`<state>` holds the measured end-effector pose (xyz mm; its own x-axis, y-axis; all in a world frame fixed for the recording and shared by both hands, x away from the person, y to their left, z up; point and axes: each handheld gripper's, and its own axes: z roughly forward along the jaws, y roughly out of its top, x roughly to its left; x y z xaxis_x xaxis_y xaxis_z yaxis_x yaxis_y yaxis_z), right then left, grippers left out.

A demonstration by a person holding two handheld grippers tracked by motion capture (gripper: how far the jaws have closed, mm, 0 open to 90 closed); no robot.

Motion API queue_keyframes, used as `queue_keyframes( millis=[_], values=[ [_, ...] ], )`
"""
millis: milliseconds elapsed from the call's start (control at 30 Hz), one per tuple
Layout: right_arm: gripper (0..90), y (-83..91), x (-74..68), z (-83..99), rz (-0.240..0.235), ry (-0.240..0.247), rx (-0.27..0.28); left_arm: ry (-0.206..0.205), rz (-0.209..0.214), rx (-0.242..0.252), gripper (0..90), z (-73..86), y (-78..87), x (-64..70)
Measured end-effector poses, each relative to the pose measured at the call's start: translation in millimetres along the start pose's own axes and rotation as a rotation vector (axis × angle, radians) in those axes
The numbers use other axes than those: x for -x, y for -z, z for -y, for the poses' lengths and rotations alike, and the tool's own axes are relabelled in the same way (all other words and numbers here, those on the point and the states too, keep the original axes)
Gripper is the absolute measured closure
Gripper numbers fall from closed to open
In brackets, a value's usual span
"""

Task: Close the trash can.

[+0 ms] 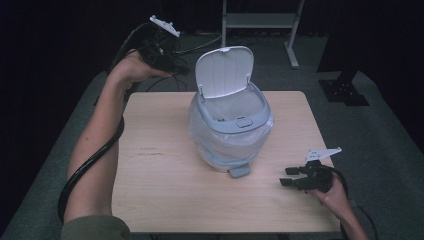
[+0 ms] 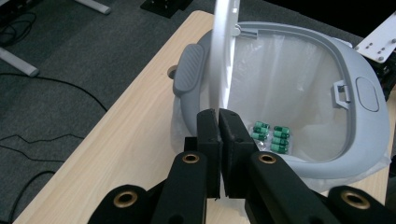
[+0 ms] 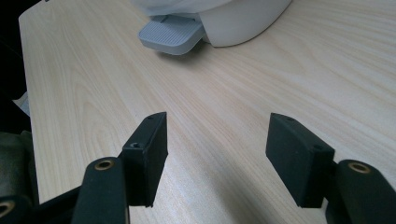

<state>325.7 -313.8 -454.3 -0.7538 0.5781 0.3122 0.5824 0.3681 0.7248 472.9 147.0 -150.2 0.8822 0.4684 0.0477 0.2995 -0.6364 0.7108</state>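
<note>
Nearest the lens in the left gripper view, the left gripper (image 2: 219, 122) has its two black jaws pressed together with nothing between them. Just beyond their tips, in the centre of that frame, stands the pedal bin (image 2: 369, 140), its white lid (image 2: 223, 51) raised upright and seen edge-on, rising to the top of the frame right above the jaws. Whether the jaws touch the lid's lower edge cannot be told. Inside the bin, a clear liner bag (image 2: 289, 70) holds a blister pack of green capsules (image 2: 272, 136) at the bottom, just right of the jaw tips.

From the high view, the left gripper (image 1: 182, 69) sits in the upper left of the frame, held above the far left corner of the table (image 1: 165, 200), just left of the open lid (image 1: 224, 70). The bin (image 1: 230, 131) stands in the middle of the tabletop, with its grey foot pedal (image 1: 239, 171) pointing toward the bottom of the frame.

At lower right of the high view, the right gripper (image 1: 288, 177) lies low over the table, well apart from the bin, pointing left toward it. In the right gripper view its jaws (image 3: 217, 154) are spread wide over bare wood, and the pedal (image 3: 170, 37) shows at the upper middle of the frame, beyond the tips.
</note>
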Motion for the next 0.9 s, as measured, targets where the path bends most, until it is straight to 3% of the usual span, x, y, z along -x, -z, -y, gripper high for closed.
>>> queue_keyframes(
  millis=[433,900],
  values=[
    [38.0,-0.6,1.4,0.1,0.006,0.003,0.001,0.027,0.015,0.020,87.6,-4.1,-15.2,-15.2],
    [38.0,1.4,1.7,0.6,0.007,0.001,0.010,0.007,0.028,0.034,87.6,-18.5,-22.5,-11.6]
  ],
)
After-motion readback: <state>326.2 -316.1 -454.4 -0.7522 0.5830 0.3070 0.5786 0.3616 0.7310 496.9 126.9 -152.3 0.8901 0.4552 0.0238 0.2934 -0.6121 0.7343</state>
